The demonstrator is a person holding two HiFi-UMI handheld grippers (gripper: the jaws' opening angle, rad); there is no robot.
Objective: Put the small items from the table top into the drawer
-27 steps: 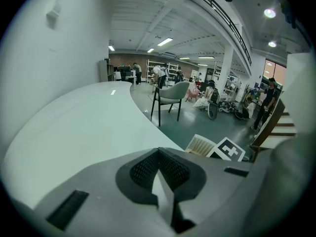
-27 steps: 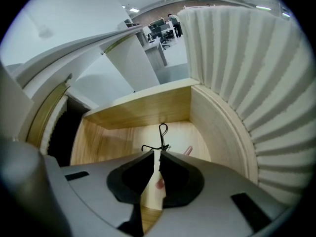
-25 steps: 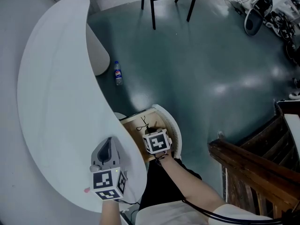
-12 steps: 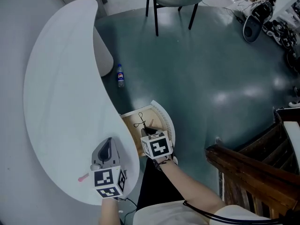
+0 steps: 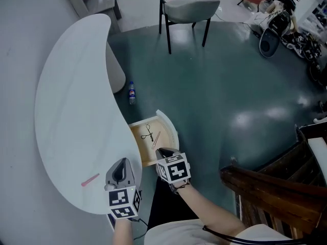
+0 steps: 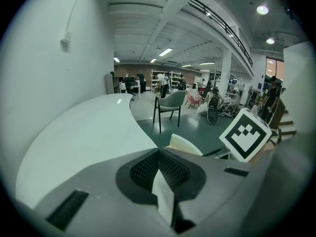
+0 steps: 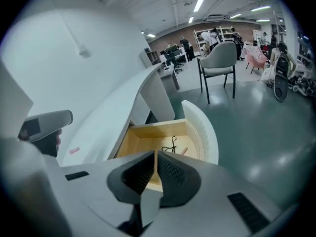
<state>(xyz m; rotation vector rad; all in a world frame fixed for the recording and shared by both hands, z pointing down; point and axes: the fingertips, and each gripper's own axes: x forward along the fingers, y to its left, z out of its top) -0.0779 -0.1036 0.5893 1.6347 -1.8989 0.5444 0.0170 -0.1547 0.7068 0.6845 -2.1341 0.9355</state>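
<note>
A small pink stick (image 5: 90,179) lies on the white curved table (image 5: 71,111), left of my left gripper (image 5: 121,164), which hovers shut and empty over the table's near edge. The wooden drawer (image 5: 139,148) stands pulled out beside the table. In it lie a black looped item (image 5: 148,133) and a pale stick (image 5: 156,138). My right gripper (image 5: 162,151) is shut with nothing in it, above the drawer's near end. The right gripper view shows the drawer (image 7: 140,143), the black item (image 7: 171,143), the pink stick (image 7: 74,150) and the shut right gripper (image 7: 155,155). The left gripper (image 6: 159,153) looks shut too.
A grey chair (image 5: 189,9) stands on the dark floor beyond the drawer. A bottle (image 5: 132,93) lies on the floor by the table's pedestal (image 5: 116,68). A wooden railing (image 5: 271,188) runs at the right, and gear is piled at the far right (image 5: 286,24).
My right gripper has risen out of the drawer and drawn back toward its near end. The left gripper has shifted back along the table's edge, so the pink stick now lies beside it.
</note>
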